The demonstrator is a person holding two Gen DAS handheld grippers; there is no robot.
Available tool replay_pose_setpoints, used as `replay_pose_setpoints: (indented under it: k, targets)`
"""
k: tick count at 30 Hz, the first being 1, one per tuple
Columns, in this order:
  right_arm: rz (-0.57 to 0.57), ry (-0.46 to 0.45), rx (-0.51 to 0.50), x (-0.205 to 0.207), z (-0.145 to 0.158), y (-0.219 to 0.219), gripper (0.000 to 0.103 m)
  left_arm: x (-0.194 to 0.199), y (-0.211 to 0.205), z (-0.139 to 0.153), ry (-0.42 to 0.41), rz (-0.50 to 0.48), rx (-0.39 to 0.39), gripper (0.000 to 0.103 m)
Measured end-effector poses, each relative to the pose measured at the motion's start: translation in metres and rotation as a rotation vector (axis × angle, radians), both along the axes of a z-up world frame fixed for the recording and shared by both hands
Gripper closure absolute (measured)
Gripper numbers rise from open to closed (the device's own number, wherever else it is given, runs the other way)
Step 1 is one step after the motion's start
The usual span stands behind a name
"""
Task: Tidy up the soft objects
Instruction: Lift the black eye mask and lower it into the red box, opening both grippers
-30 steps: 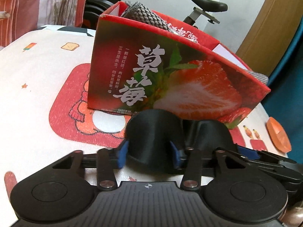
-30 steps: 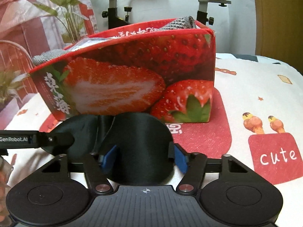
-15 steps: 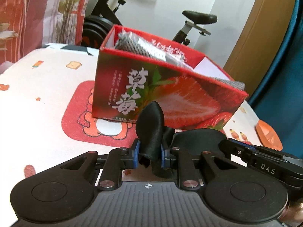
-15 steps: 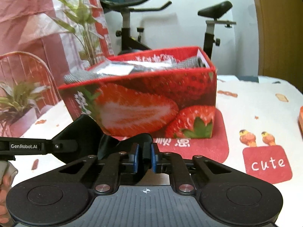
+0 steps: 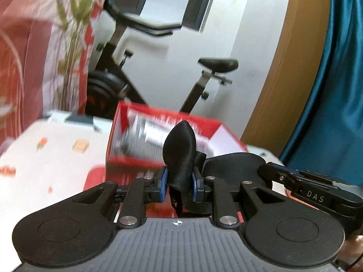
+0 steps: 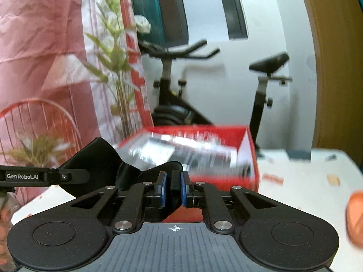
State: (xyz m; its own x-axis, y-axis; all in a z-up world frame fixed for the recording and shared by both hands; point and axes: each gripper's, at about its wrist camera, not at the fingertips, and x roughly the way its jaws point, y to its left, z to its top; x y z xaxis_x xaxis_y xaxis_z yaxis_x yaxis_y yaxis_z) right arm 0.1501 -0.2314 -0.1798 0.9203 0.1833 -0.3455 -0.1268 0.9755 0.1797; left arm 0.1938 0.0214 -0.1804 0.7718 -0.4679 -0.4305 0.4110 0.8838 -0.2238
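Both grippers have the black mask: the left gripper (image 5: 179,187) is clamped on one folded end of the mask (image 5: 180,149), which sticks up between its blue pads, while the right gripper (image 6: 172,189) is pinched tight on the other end (image 6: 175,182), the fabric bowing out to its left. Just beyond both sets of jaws sits the open red box (image 5: 118,127), blurred, with grey cloth (image 5: 138,136) inside. An exercise bike (image 6: 172,86) stands behind the table (image 5: 45,158); nothing blocks the box.
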Motion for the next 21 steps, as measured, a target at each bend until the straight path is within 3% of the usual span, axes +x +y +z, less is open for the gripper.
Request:
replay_pose_setpoints:
  k: [10,21]
  targets:
    - [-0.019,-0.058,-0.087,0.085,0.035,-0.017,0.091,0.068,-0.03,0.03,-0.09,-0.009,0.03,0.081]
    - [-0.031,-0.024,-0.097,0.163,0.013,-0.026,0.091,0.131,-0.045,0.025,-0.105,0.011,0.088,0.081]
